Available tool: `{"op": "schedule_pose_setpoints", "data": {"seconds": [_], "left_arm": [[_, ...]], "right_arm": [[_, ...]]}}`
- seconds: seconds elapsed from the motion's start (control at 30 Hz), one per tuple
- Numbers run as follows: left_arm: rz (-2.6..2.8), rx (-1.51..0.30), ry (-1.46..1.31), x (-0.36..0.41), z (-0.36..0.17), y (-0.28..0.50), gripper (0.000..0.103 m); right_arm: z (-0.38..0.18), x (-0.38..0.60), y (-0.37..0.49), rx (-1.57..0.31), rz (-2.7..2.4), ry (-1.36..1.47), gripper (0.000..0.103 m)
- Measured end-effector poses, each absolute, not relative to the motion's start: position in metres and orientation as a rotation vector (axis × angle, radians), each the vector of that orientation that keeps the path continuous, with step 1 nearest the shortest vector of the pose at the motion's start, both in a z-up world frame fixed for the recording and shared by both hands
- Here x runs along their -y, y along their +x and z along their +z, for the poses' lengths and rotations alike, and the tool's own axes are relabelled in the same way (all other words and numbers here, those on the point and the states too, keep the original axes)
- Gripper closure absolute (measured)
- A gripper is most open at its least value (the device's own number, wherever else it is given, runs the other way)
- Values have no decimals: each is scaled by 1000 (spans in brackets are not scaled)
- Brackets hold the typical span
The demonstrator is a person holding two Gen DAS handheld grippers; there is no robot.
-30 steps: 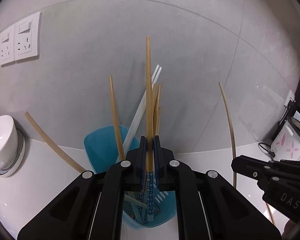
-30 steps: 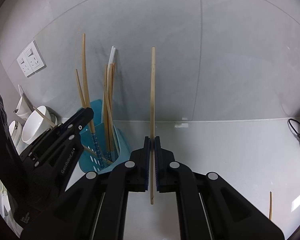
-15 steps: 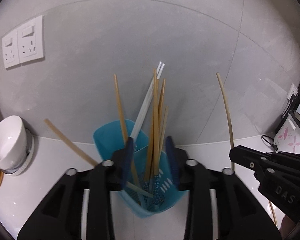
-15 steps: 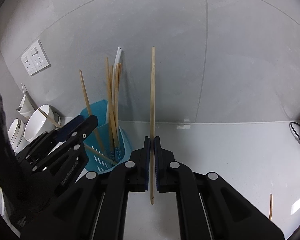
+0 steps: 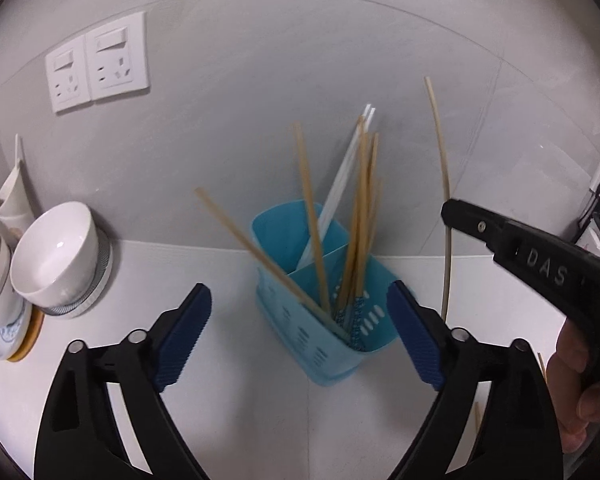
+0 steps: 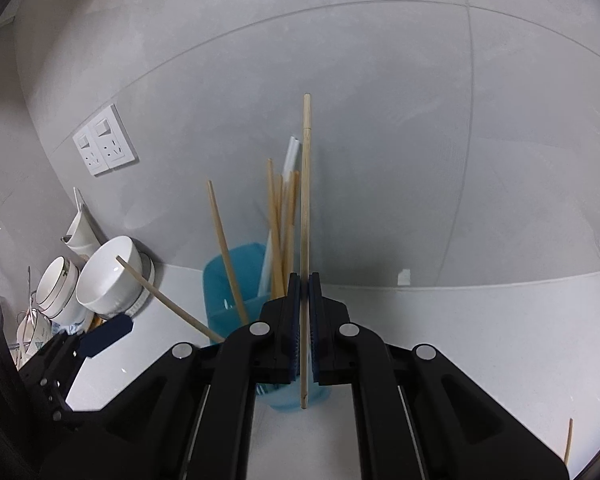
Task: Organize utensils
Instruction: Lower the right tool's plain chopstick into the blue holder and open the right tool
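Note:
A blue plastic utensil holder (image 5: 296, 332) stands on the white counter by the wall, with several wooden chopsticks (image 5: 364, 208) and a white pair (image 5: 340, 184) upright in it. One chopstick (image 5: 240, 232) leans out to the left. My left gripper (image 5: 300, 292) is a little short of the holder, its jaws opening wide on either side of it and touching nothing. My right gripper (image 6: 304, 280) is shut on an upright wooden chopstick (image 6: 306, 200), just in front of the holder (image 6: 228, 272). In the left wrist view that right gripper (image 5: 450, 212) and its chopstick (image 5: 444, 200) are to the right of the holder.
White bowls (image 5: 56, 252) and stacked dishes sit at the left by the wall, under two wall sockets (image 5: 96, 60). A loose chopstick (image 6: 567, 440) lies on the counter at the right. A person's hand (image 5: 580, 384) holds the right gripper's handle.
My left gripper let go of the chopstick with the blue-patterned tip, which now stands in the holder, and opened wide while drawing back. The right gripper swung left with its chopstick, in front of the holder.

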State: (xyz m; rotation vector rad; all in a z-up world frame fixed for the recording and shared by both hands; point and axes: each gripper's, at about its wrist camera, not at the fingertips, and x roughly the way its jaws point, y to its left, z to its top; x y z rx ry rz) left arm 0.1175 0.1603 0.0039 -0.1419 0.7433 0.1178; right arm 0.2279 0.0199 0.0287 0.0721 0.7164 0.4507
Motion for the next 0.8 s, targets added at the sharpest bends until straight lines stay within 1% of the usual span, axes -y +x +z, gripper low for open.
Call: {"op": "schedule_pose_setpoints", "data": {"seconds": [0.23,0.5,0.8], "left_arm": [[151,-762,-150,-179,2,111,6],[184,-786,-155,-196,-3,110,6],[205,-804,-180,-214,-12,111,6]], "right_arm": [[20,-39,239,-677,482,95,99],[0,-55,242,-650,483,85,99],[-30,-63,240,-692,477,70,99]]}}
